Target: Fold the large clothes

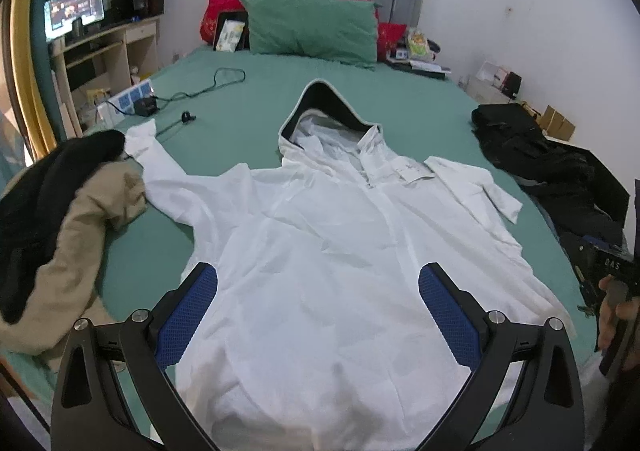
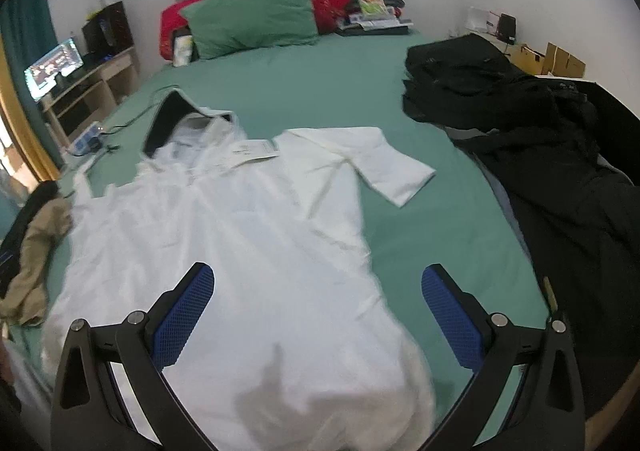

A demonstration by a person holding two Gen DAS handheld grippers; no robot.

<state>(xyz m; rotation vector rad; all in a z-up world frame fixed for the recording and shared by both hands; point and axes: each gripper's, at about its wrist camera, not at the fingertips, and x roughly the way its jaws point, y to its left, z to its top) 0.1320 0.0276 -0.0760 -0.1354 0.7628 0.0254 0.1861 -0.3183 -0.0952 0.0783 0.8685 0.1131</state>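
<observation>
Fabric first: the white hooded jacket (image 1: 320, 235) lies face up and spread flat on the green bed sheet (image 1: 248, 119), hood (image 1: 320, 107) pointing toward the green pillow (image 1: 312, 27), hem nearest me. My left gripper (image 1: 318, 311) hovers over the lower body of the jacket with its blue pads (image 1: 188, 315) spread wide and nothing between them; my right gripper (image 2: 318, 315) is released the same way, poised over the jacket's lower right edge where cloth meets sheet. The right sleeve (image 2: 384, 167) is already bent across at the elbow, while the left sleeve (image 1: 160, 171) stretches out toward the tan and black heap (image 1: 60, 235) and seems to touch it. I judge the fold has barely begun, so the step in hand is choosing the first pinch. To do it well I would take the side seam low and the shoulder high, one gripper each, catching both layers of this thin, slippery-looking fabric, not just the top one. Lifting only a little and carrying the edge straight across toward the zipper line (image 1: 384, 211) should keep the body from dragging. The left sleeve wants freeing from that heap before it comes over. The black clothes (image 2: 520, 139) lie well apart on my right and shouldn't interfere.
</observation>
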